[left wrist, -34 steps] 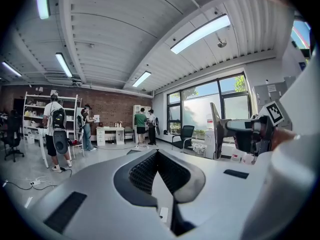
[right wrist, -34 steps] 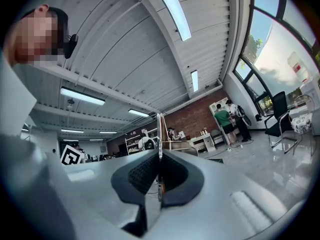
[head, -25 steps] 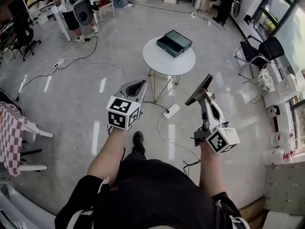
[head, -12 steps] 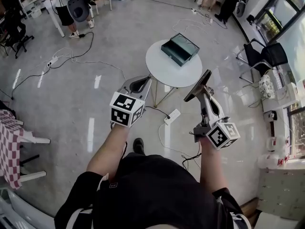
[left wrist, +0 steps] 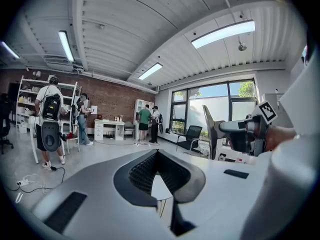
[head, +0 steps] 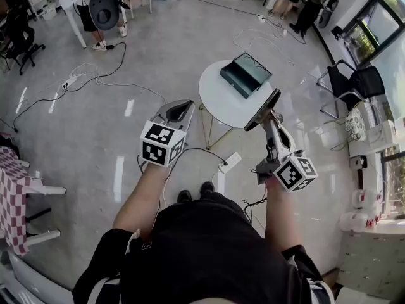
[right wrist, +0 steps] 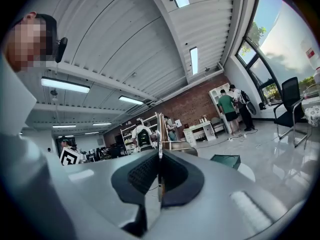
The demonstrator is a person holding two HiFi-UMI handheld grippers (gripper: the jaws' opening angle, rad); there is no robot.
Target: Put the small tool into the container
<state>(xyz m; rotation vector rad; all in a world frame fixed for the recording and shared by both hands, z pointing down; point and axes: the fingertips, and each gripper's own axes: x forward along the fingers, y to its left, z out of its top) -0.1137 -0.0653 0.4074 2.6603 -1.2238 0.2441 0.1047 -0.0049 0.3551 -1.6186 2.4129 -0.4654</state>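
Thin flat metal tool (right wrist: 159, 126): clamped in right gripper (head: 270, 105); left gripper (head: 181, 109) closed, empty. Dark green open box container (head: 245, 75), far edge of round white counter (head: 218, 100): to be approached squarely, with the tool released low inside.

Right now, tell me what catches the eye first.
Two grey grippers fill the foreground: the left gripper shut and empty, the right gripper turned on edge, clamping a thin flat tool. Just beyond them, an open dark green container sits on a round white table.
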